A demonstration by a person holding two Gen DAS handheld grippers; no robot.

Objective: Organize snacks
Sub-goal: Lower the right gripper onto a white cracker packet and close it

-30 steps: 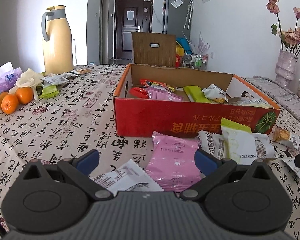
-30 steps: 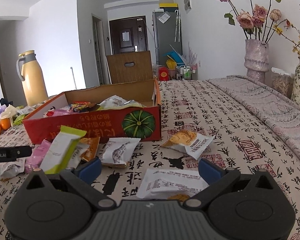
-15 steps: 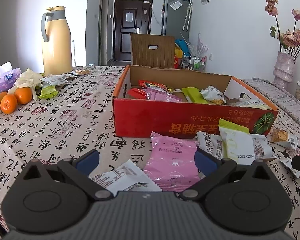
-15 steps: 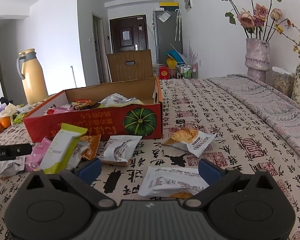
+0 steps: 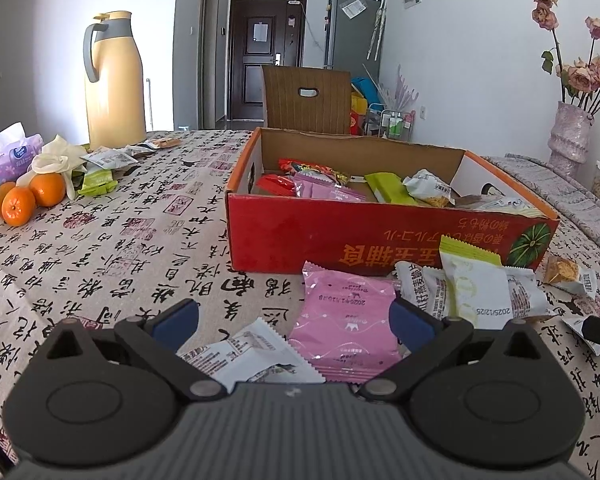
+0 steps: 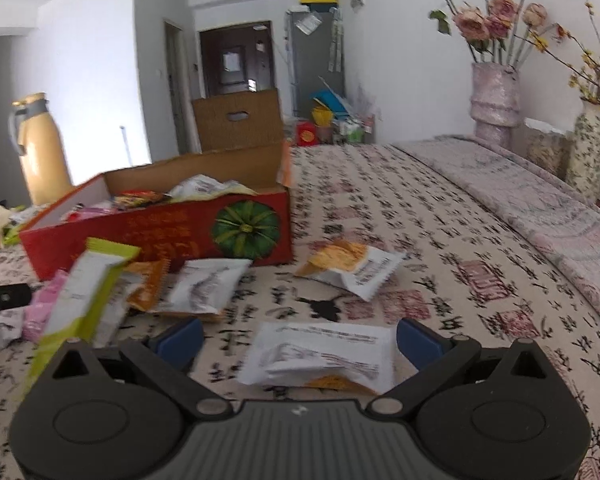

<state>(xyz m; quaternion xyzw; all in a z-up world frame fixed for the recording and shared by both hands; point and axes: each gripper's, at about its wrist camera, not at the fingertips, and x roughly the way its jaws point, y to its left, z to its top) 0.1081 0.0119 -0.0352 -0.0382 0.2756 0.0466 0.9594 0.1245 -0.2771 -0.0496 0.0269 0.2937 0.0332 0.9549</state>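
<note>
A red cardboard box (image 5: 380,236) holding several snack packets stands on the patterned tablecloth; it also shows in the right wrist view (image 6: 160,236). My left gripper (image 5: 294,320) is open, low over a pink packet (image 5: 346,320) and a white packet (image 5: 256,354) in front of the box. A green-and-white packet (image 5: 472,280) lies to the right. My right gripper (image 6: 298,338) is open over a white packet (image 6: 324,350). An orange-and-white packet (image 6: 352,262) lies further ahead, right of the box's corner.
A yellow thermos jug (image 5: 114,80), oranges (image 5: 28,198), a tissue pack and more packets sit at the left. A brown chair back (image 5: 306,98) stands behind the table. Flower vases (image 6: 494,98) stand at the right on a grey runner.
Both grippers have crept forward and slightly lower towards the packets under them. The right view is now blurred from motion. Both stay open.
</note>
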